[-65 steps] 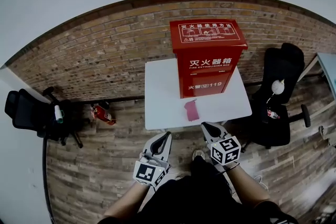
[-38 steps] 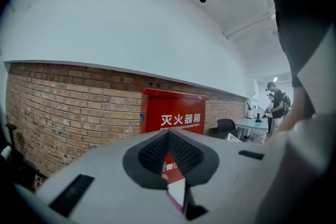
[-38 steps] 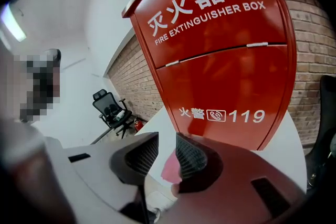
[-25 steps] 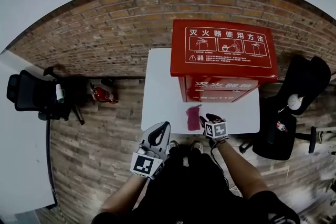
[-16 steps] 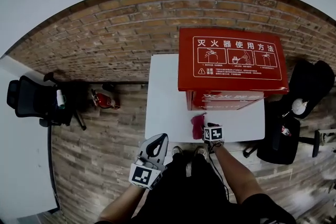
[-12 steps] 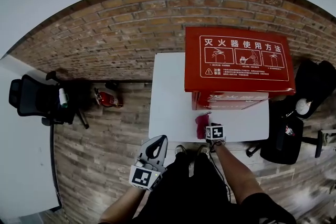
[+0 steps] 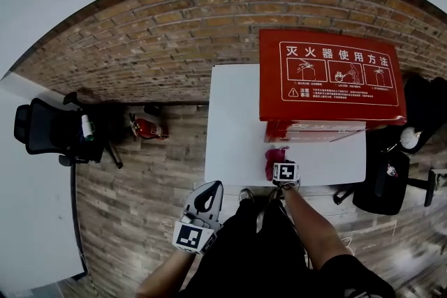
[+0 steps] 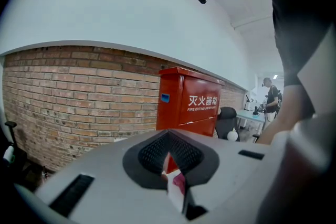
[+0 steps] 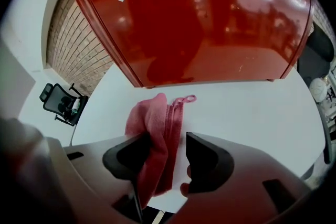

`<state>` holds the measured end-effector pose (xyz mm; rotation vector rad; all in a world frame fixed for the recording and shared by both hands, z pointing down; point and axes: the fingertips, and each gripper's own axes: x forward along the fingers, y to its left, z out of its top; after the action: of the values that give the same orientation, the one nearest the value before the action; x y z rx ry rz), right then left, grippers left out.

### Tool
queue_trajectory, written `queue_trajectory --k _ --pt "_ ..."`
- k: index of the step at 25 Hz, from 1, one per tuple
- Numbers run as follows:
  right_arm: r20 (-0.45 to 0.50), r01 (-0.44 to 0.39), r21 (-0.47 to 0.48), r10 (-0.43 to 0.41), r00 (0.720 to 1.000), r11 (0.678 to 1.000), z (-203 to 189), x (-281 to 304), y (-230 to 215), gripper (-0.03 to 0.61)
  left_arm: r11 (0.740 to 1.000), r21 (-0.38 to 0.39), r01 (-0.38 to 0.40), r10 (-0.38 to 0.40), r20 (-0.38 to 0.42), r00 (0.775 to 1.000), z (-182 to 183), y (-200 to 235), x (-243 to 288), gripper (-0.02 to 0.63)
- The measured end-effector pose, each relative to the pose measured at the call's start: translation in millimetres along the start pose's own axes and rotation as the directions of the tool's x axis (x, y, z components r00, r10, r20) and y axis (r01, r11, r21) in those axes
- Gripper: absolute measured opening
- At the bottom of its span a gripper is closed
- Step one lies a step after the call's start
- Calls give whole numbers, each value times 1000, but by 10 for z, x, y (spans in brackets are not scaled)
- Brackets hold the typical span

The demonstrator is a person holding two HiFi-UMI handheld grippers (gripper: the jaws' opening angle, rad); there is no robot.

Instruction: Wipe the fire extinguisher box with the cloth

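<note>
The red fire extinguisher box (image 7: 328, 73) stands on the white table (image 7: 234, 129), and its front panel fills the top of the right gripper view (image 9: 199, 23). A pink cloth (image 7: 274, 158) lies bunched on the table before the box. My right gripper (image 7: 281, 164) points down over it. In the right gripper view the cloth (image 9: 152, 118) sits between the jaws of the right gripper (image 9: 169, 143), bunched against the left pad, with a gap to the right pad. My left gripper (image 7: 211, 190) hangs below the table's front edge, shut and holding nothing (image 8: 169, 160).
A black office chair (image 7: 42, 132) and a small red extinguisher (image 7: 148, 129) are on the brick-patterned floor at the left. Another black chair (image 7: 380, 185) stands right of the table. A brick wall (image 8: 79, 92) runs behind the box. A person (image 8: 272, 94) stands far off.
My right gripper has come down onto the table's front part and now straddles the cloth, which has gone from flat to bunched. The left gripper has drifted slightly lower.
</note>
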<state>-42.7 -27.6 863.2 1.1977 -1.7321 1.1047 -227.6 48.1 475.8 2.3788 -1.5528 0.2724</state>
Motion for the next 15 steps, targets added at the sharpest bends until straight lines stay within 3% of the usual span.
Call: queue_trajectory --k 5,7,10,15 --pt "-7 -14 19 14 1000 1000 65 28 126 209 1000 -4 7 -7 -7 1000 -28 34 1 28" --pt "-31 17 18 -17 999 1000 19 18 87 201 1000 -3 12 -12 -7 1000 -29 37 2 28" --pt "-30 6 6 -6 1000 1000 2 40 160 113 1000 -3 13 -13 -8 1000 -21 59 4 28" --pt "-6 20 -72 -21 1000 997 58 21 239 80 1000 -7 6 -6 -5 1000 8 118 -15 28"
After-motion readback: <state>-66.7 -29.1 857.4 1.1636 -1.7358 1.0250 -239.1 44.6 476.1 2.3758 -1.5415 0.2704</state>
